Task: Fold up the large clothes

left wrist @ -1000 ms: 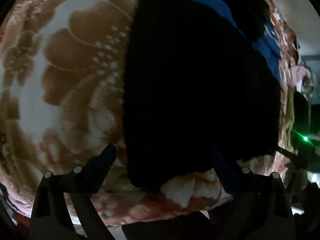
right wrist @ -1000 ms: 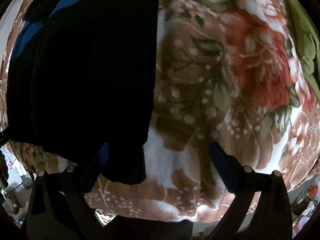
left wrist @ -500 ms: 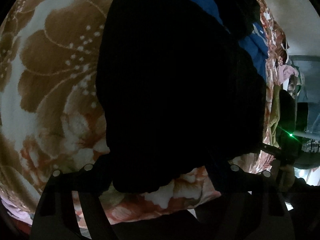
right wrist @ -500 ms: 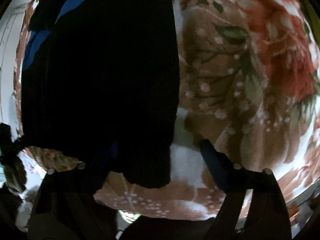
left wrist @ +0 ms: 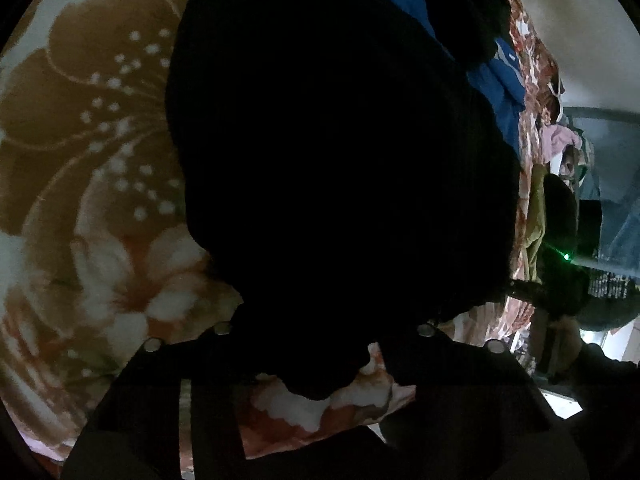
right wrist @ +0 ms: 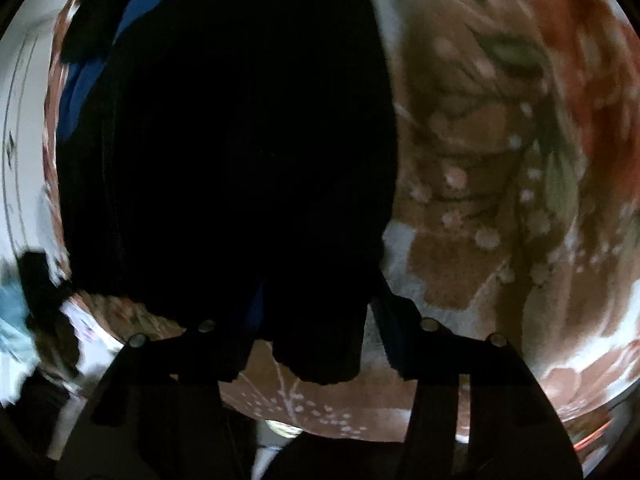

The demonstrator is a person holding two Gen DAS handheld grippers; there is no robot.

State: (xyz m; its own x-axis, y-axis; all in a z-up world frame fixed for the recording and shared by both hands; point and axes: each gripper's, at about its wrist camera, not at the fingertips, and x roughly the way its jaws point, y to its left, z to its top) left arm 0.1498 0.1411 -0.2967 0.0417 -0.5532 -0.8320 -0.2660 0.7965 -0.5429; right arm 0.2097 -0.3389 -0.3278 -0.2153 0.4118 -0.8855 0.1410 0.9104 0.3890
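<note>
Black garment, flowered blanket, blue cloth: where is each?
black garment (left wrist: pixel 340 160), left wrist view, its dark middle.
flowered blanket (right wrist: pixel 500 200), right wrist view, brown petal area.
blue cloth (left wrist: pixel 500 92), left wrist view, its right edge.

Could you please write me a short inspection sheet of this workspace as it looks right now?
Surface: floral blanket, brown, white and orange, spread under the work.
Job's things: black garment lying on the blanket, near hem towards both grippers; blue fabric showing at its far side.
Clutter: loose clothes heaped beyond the blanket's edge.
Grippers: left gripper closing, hem between its jaws; right gripper closing, hem corner between its jaws. Contact too dark to judge.
Cables: nothing seen.
Surroundings: pale wall; small green light on the other gripper.
</note>
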